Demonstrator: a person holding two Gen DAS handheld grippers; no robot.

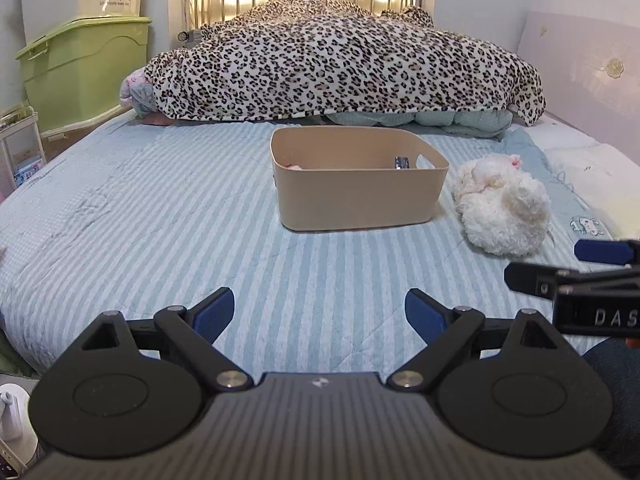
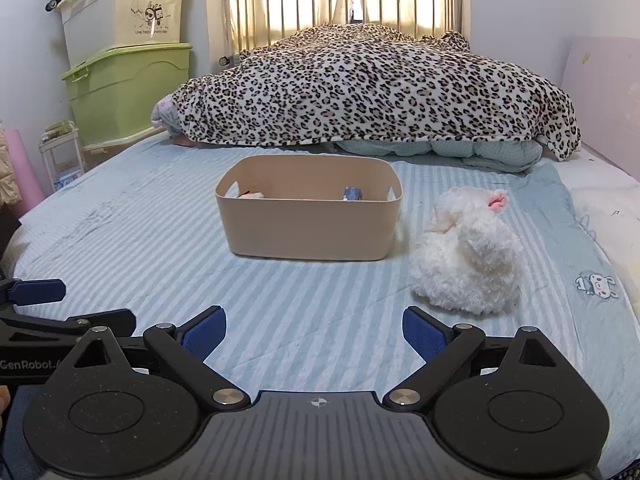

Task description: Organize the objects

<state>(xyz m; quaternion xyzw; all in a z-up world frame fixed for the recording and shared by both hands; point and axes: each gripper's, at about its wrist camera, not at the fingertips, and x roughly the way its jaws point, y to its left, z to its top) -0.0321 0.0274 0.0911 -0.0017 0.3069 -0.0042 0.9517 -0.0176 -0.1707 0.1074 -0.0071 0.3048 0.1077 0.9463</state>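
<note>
Beige plastic bin (image 2: 308, 216): a rounded rectangular tub with cut-out handles, sitting in the middle of the bed, open at the top.
Bin contents: a small blue box (image 2: 352, 193) is lying toward the right end inside; a whitish soft item with a bit of pink (image 2: 252, 195) is peeking up at the left end. I cannot tell what the soft item is.
White fluffy plush toy (image 2: 468, 256): lying on the bed just to the right of the bin, outside it, a pink patch showing on its far side.
Bed (image 2: 140, 248): covered by a pale blue and white striped quilt, carrying the bin and the toy.
Leopard-print blanket (image 2: 360, 88): heaped across the far part of the bed, behind the bin.
Left gripper (image 1: 319, 316): hovering low over the near edge of the bed, well short of the bin, its blue-padded jaws standing apart with nothing between them.
Right gripper (image 2: 314, 330): hovering beside the left one over the near quilt, its jaws likewise spread wide and holding nothing; the toy is lying ahead and to its right.
Storage boxes: a cream lidded plastic crate (image 2: 124, 8) is sitting on top of a green lidded plastic crate (image 2: 128, 92) against the wall to the left of the bed; their contents are hidden.
</note>
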